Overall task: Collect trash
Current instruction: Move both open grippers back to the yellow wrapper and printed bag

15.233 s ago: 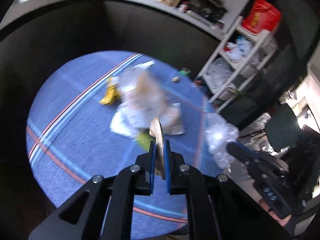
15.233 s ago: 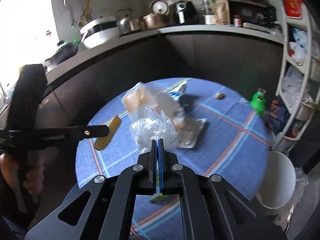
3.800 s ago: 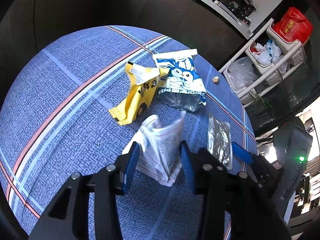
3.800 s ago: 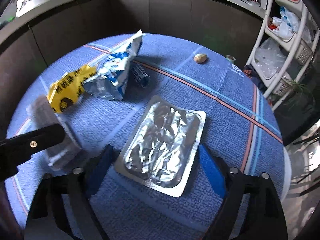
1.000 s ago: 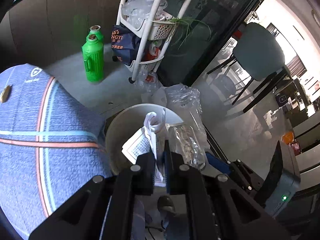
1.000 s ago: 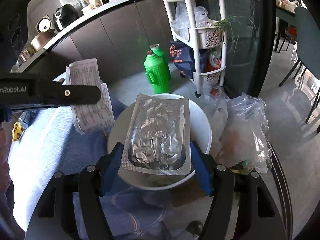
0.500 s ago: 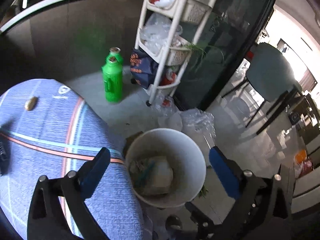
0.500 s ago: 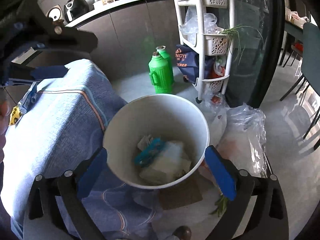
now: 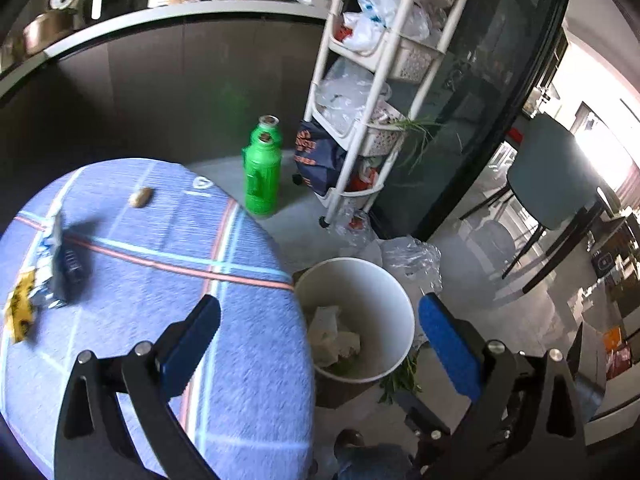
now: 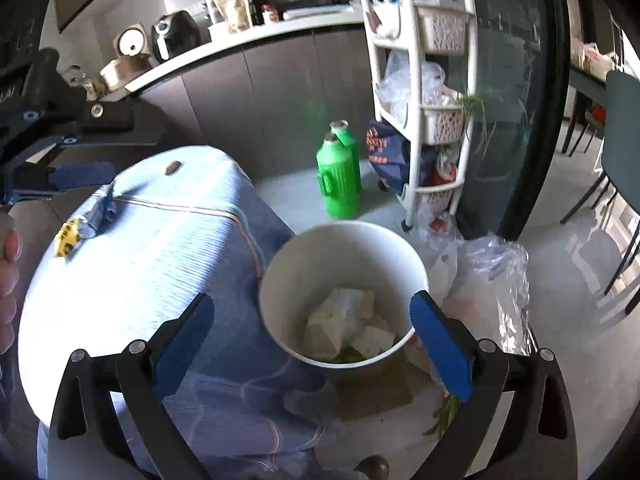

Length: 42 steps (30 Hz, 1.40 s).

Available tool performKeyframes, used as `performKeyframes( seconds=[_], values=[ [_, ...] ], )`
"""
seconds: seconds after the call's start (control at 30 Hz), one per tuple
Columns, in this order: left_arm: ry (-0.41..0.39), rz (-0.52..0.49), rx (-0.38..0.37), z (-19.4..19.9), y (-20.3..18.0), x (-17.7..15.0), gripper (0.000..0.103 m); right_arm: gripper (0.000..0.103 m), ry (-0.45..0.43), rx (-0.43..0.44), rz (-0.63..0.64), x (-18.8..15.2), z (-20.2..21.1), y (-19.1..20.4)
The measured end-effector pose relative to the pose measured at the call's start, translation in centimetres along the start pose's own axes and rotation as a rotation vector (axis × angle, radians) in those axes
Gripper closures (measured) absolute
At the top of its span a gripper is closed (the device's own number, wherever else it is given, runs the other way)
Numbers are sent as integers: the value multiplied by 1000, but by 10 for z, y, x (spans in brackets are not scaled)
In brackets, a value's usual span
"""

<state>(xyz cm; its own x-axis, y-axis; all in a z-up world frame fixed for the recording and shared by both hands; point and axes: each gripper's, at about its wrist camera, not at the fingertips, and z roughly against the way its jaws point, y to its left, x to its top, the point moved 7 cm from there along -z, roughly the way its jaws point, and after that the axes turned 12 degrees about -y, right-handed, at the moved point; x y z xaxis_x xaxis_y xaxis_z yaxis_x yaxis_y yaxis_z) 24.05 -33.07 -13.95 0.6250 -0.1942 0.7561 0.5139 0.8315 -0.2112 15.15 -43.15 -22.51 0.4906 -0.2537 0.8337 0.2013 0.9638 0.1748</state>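
**Trash left on the table, both grippers empty above the bin**

Trash still to be collected lies on the round table with the blue striped cloth (image 9: pixel 240 280): a yellow wrapper (image 9: pixel 20 314) at the far left edge, a blue and silver snack bag (image 9: pixel 50 248) just beside it, a small dark object (image 9: pixel 72 264) touching or nearly touching the bag, and a small brown nut-like piece (image 9: pixel 140 197) set well apart toward the far side.

A white bin (image 10: pixel 344 292) stands on the floor against the table's right edge, with crumpled paper and packaging inside.

The left gripper (image 9: pixel 320 328) has its jaws spread wide with nothing between them. The right gripper (image 10: pixel 312 320) is likewise spread wide and empty, looking almost straight down into the bin.

Seen from the left gripper, the wrapper and bag lie to the left and farther away, across the table from the bin. In the right wrist view the left gripper (image 10: pixel 76 174) sits over the table's far left side, close above the wrappers, so the left hand looks the nearer one for the next pickup.

The bag's long axis runs roughly away from the viewer, along the left edge. The yellow wrapper continues that line nearer the viewer; which end is open cannot be told.
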Motion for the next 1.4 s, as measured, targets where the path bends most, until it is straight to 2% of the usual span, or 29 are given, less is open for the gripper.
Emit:
performKeyframes(
  seconds=[0.3, 0.6, 0.97, 1.4],
  values=[
    [-62, 22, 70, 75, 27, -1, 4, 9, -54, 52, 55, 17, 41, 41],
    [-108, 97, 126, 132, 72, -16, 4, 9, -59, 117, 142, 21, 56, 94],
    [-110, 222, 223, 164, 152, -42, 4, 9, -21, 204, 252, 16, 47, 167],
    [-76, 354, 326, 170, 247, -71, 4, 9, 31, 293, 355, 9, 10, 244]
  ],
)
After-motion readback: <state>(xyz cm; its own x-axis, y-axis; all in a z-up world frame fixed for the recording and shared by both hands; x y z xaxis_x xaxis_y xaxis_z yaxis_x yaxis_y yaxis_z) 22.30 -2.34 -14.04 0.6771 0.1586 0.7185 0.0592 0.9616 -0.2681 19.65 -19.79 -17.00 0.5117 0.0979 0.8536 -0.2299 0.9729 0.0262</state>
